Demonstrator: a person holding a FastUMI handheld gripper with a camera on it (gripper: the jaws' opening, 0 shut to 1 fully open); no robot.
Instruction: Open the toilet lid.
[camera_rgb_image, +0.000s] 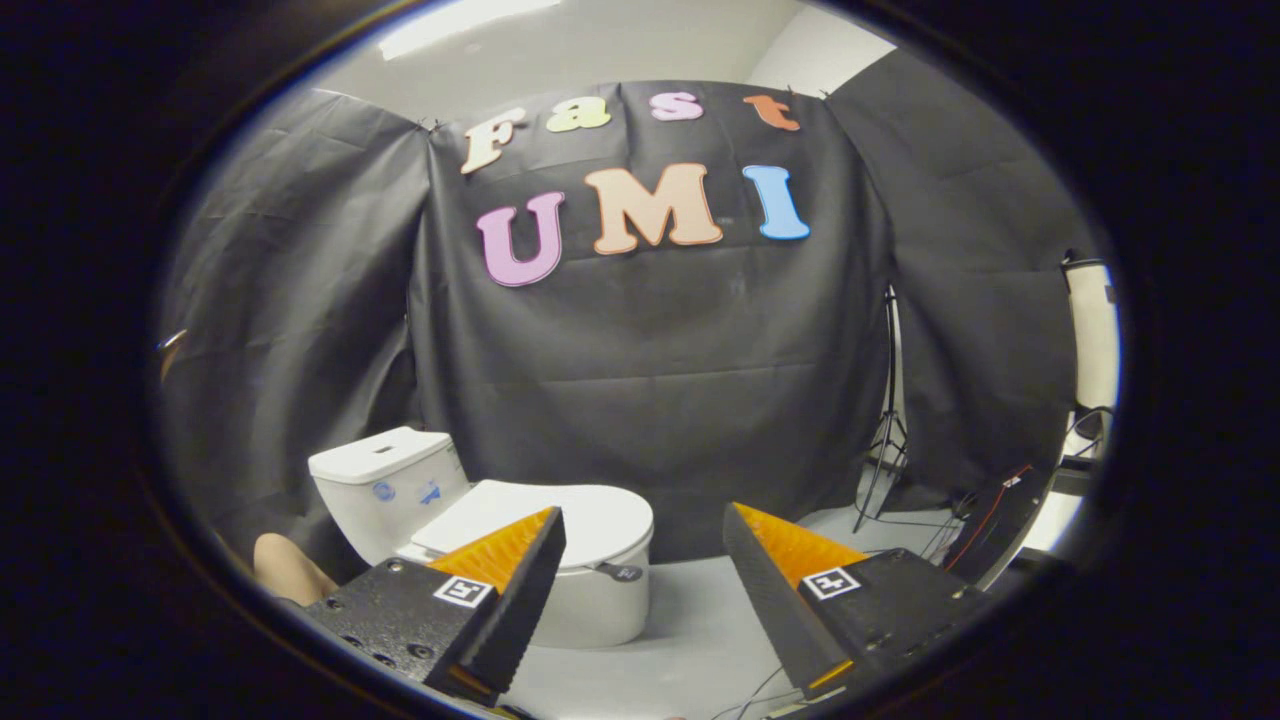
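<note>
Approach step: the gripper (640, 545), jaws apart and empty, faces the closed toilet lid (545, 515); next, reach its front edge.

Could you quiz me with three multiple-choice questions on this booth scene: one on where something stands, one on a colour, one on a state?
1. Where is the white ceramic toilet?
A. Beyond the gripper, partly behind one finger
B. Clamped between the fingers
C. Beside the light stand

2. What colour is the toilet's cistern?
A. Black
B. White
C. Blue

3. How is the flat white toilet lid?
A. Raised upright
C. Removed
B. Down, closed

Answers: 1 A, the toilet stands ahead against the black cloth wall. 2 B, it matches the bowl. 3 B, the lid lies flat on the bowl; the jaws are open and hold nothing.
</note>
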